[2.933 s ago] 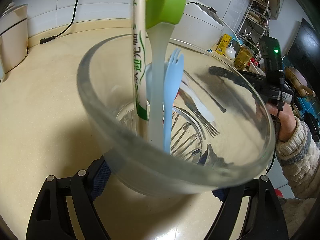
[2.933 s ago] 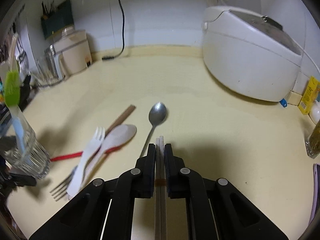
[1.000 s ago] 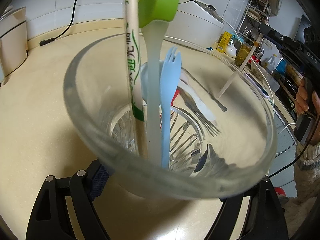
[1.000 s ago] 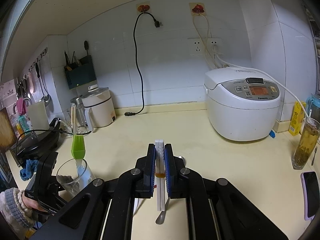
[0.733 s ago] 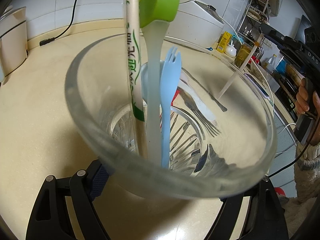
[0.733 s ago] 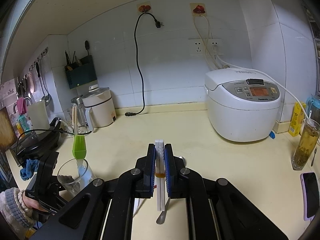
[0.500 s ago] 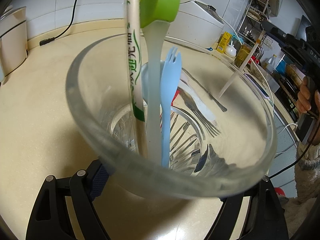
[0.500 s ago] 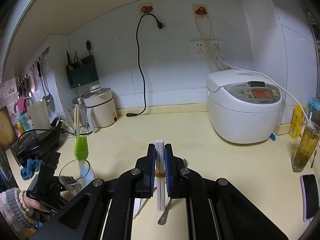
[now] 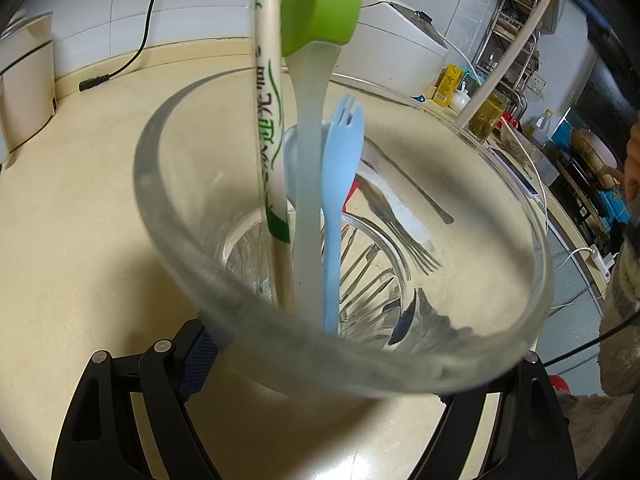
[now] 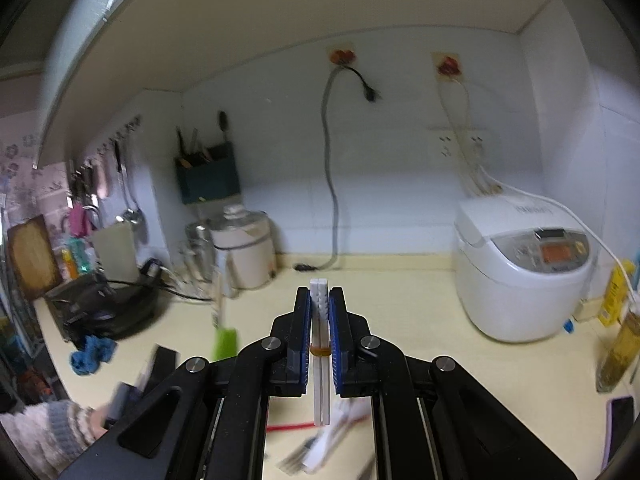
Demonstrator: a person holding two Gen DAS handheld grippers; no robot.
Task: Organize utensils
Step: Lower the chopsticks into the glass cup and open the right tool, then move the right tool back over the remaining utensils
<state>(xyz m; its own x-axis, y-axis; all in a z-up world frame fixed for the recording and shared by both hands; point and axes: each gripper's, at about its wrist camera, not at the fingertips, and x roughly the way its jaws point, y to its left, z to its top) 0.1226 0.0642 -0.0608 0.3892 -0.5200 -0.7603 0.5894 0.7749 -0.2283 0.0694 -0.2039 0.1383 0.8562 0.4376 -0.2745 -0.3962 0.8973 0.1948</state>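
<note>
I have the left gripper (image 9: 320,364) clamped around the base of a clear glass tumbler (image 9: 224,292), its blue-padded fingers (image 9: 196,354) pressing the ribbed wall from either side. The glass fills most of the left wrist view, tilted toward the camera so I look down into its mouth. Standing inside it are a wrapped pair of chopsticks (image 9: 269,128) with green print on the sleeve, a silicone brush (image 9: 320,12) with a green head on a translucent handle, and a pale blue plastic fork (image 9: 340,184) with its tines up. All three lean against the near side of the rim.

Through the glass I see the cream countertop (image 9: 80,200) and, lying on it beyond the tumbler, a metal fork (image 9: 404,236), something white and a bit of red beneath it; the glass distorts them, so I cannot say exactly how they overlap.

My right gripper (image 10: 319,312) is closed tight on a pair of white chopsticks (image 10: 320,380), which are bound by a small orange band and run straight along the fingers, their tips poking out just past the pads. In the right wrist view the counter sits low in frame, and the leftover utensils (image 10: 320,452) are a blurred heap under the gripper. The same chopsticks show in the left view as a pale rod at the upper right, above the tumbler's far rim. A white rice cooker (image 10: 524,280) stands to the right against the wall, and a knitted sleeve (image 10: 44,428) shows at the lower left beside the green brush head.
</note>
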